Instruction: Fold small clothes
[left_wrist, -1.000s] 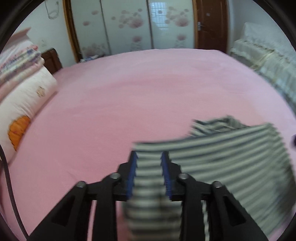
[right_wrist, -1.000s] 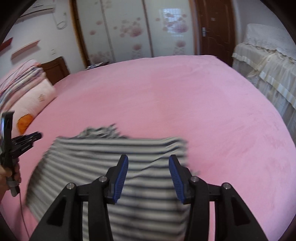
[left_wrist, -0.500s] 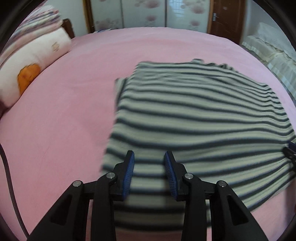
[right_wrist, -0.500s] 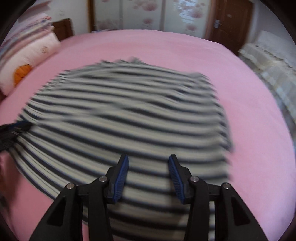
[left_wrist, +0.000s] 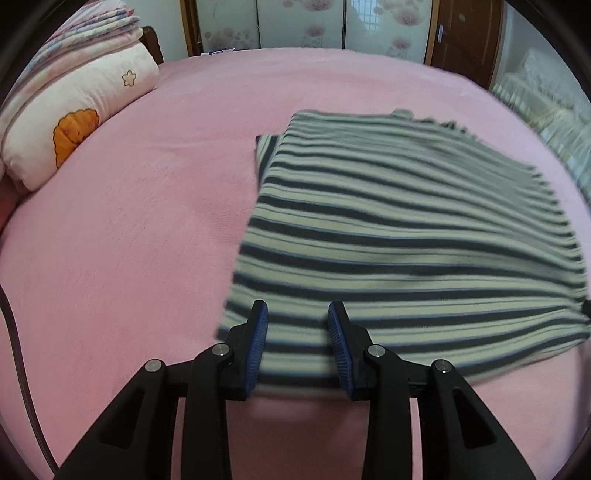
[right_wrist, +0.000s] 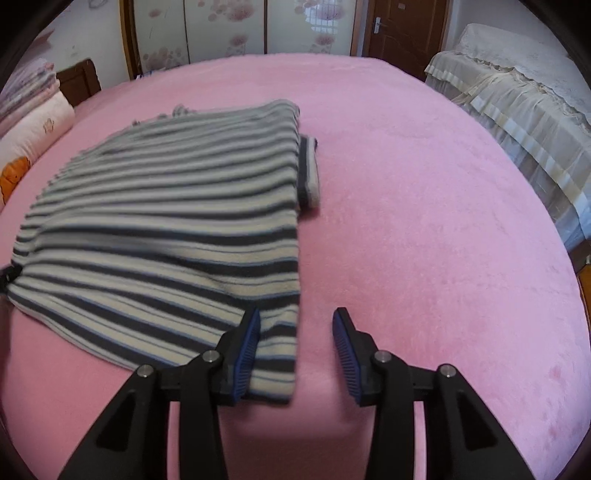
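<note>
Pink bedspread (left_wrist: 129, 240), cartoon pillow (left_wrist: 74, 125) under folded blankets (left_wrist: 85, 33), floral wardrobe doors (right_wrist: 221, 26).

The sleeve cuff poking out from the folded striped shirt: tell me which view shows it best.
The right wrist view: the sleeve cuff lies fully exposed beside the striped shirt, grey edge band clear. The left wrist view shows only a darker corner of a sleeve cuff at the shirt's opposite edge.

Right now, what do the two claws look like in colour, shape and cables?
Both look alike. The left claw has two black plastic fingers with triangular cut-outs, silver round bolts at the joints, and blue ribbed pads on the inner faces. A dark cable runs at the left edge of its view. The right claw has the same build; no cable shows there.
</note>
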